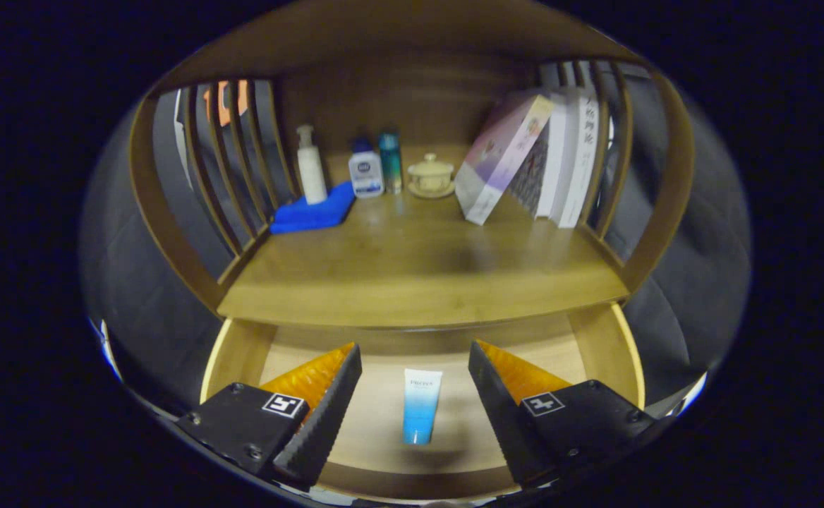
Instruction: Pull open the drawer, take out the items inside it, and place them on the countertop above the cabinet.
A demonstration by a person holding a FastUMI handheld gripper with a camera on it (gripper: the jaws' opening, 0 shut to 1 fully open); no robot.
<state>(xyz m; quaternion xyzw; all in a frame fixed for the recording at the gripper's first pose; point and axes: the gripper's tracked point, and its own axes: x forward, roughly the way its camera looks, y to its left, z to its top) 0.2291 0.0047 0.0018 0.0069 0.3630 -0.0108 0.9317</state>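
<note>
2 black, orange-backed fingers of the gripper (415, 353) stand wide apart over the pulled-out light wooden drawer (599, 346), holding nothing. Between them, on the drawer floor, lies a blue-and-white plastic tube (420, 407), untouched by either finger. Beyond the fingers is the brown wooden countertop (419, 271), carrying a white pump bottle (310, 166) on a folded blue cloth (313, 212), a white-and-blue bottle (366, 171), a teal can (390, 161), a cream lidded cup (431, 174) and leaning books (532, 159).

A tube (420, 406) lies in the open drawer (599, 346), between the spread fingers (320, 416). Beyond them, on the bench (419, 275), bottles (366, 169) stand left, books (546, 159) lean right.
</note>
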